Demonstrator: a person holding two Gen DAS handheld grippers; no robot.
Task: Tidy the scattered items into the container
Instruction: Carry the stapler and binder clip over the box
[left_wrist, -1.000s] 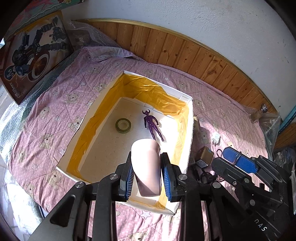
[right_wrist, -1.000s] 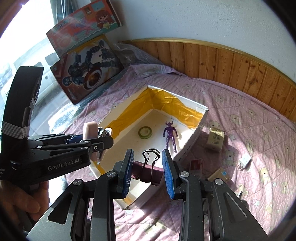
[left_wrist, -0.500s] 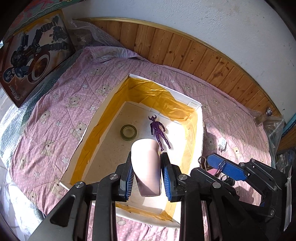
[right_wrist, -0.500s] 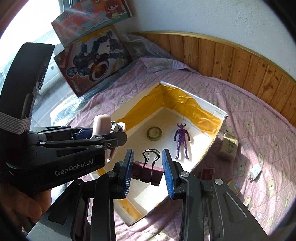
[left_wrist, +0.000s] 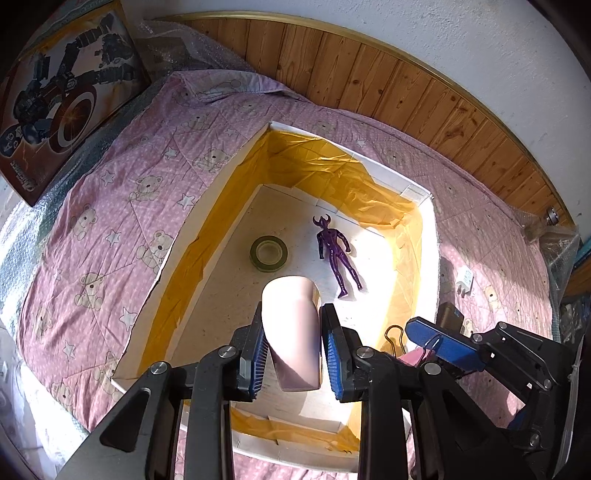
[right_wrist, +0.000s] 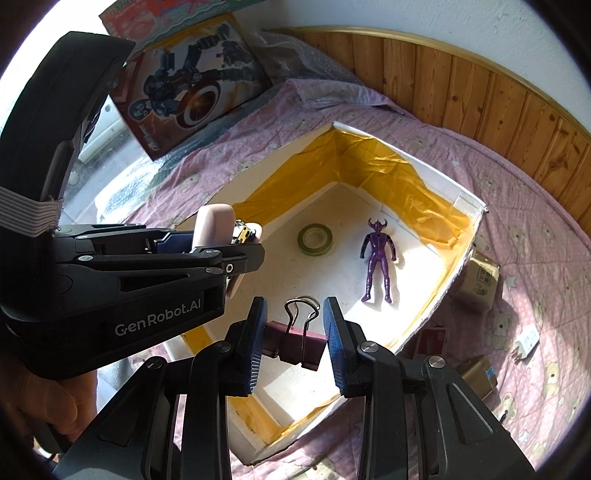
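A white box lined with yellow tape (left_wrist: 221, 195) (right_wrist: 406, 177) lies open on the pink bear-print quilt. Inside it lie a purple horned figure (left_wrist: 337, 254) (right_wrist: 377, 264) and a greenish tape roll (left_wrist: 268, 253) (right_wrist: 315, 239). My left gripper (left_wrist: 291, 350) is shut on a pale pink bottle (left_wrist: 293, 328) (right_wrist: 214, 223), held above the box's near end. My right gripper (right_wrist: 293, 343) is shut on a dark pink binder clip (right_wrist: 295, 341) (left_wrist: 413, 356) with wire handles, hovering over the box's near right wall.
On the quilt right of the box lie a small cardboard carton (right_wrist: 482, 280), a red card (right_wrist: 432, 341), a white plug (right_wrist: 526, 341) (left_wrist: 464, 277) and another small box (right_wrist: 478, 373). A robot-picture toy box (left_wrist: 62, 107) leans at the left. Wooden panelling (left_wrist: 406, 88) backs the bed.
Both grippers have moved forward over the box with their loads; the box and its contents look larger and nearer. The right gripper has drawn closer beside the left.
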